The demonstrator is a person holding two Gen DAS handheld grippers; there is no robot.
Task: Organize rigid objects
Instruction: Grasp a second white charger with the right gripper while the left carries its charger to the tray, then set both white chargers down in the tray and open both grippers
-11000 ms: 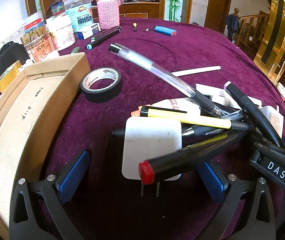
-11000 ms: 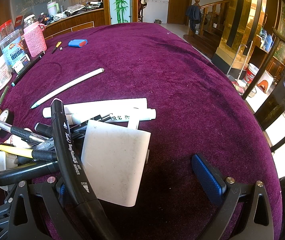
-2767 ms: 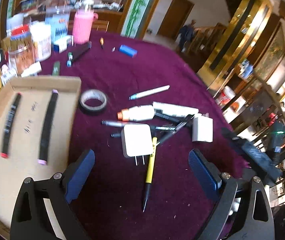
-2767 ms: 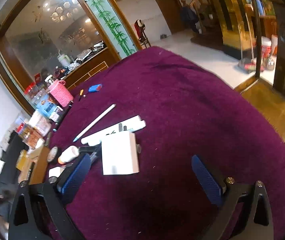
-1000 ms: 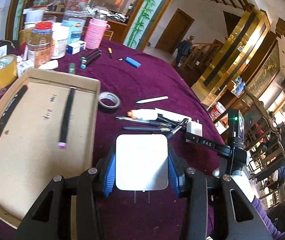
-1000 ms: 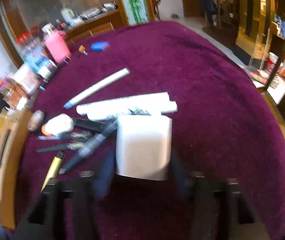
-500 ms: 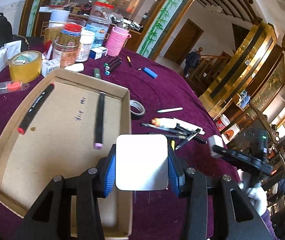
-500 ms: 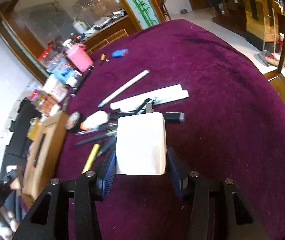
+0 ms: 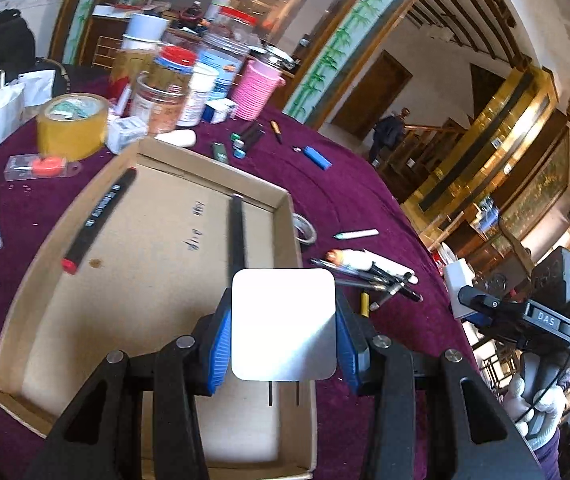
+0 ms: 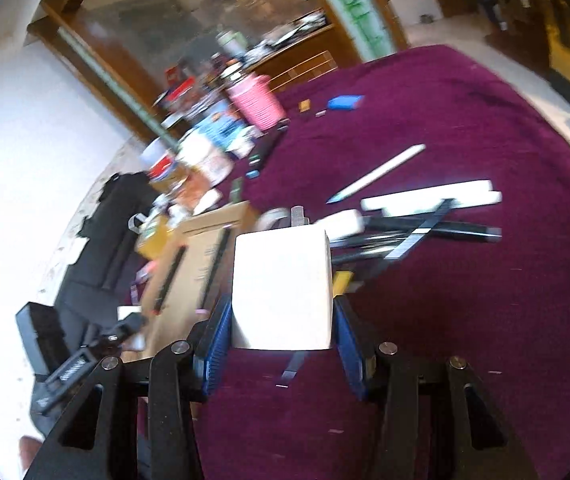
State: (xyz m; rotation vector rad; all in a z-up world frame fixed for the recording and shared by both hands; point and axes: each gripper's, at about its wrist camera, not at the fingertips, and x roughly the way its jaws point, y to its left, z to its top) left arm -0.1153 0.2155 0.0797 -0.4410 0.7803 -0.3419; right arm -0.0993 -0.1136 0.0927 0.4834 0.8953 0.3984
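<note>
My left gripper [image 9: 283, 344] is shut on a flat white charger [image 9: 283, 322] with two prongs pointing down, held above the right part of the cardboard tray [image 9: 29, 296]. The tray holds two black markers [image 9: 97, 216], [image 9: 236, 232]. My right gripper [image 10: 281, 340] is shut on a white adapter block [image 10: 281, 288], held above the purple tablecloth [image 10: 465, 320]. It also shows at the right of the left wrist view [image 9: 459, 288]. A heap of pens [image 9: 369, 276] lies right of the tray.
Jars, a pink knitted cup [image 9: 255, 88], a yellow tape roll [image 9: 73, 122] and small boxes crowd the table's far left. A tape ring [image 9: 305, 228] lies by the tray's corner. A white stylus [image 9: 357, 234] and blue lighter [image 9: 317, 158] lie further out.
My left gripper has carried the white charger further left over the tray. My right gripper has lifted the adapter block and swung left toward the tray.
</note>
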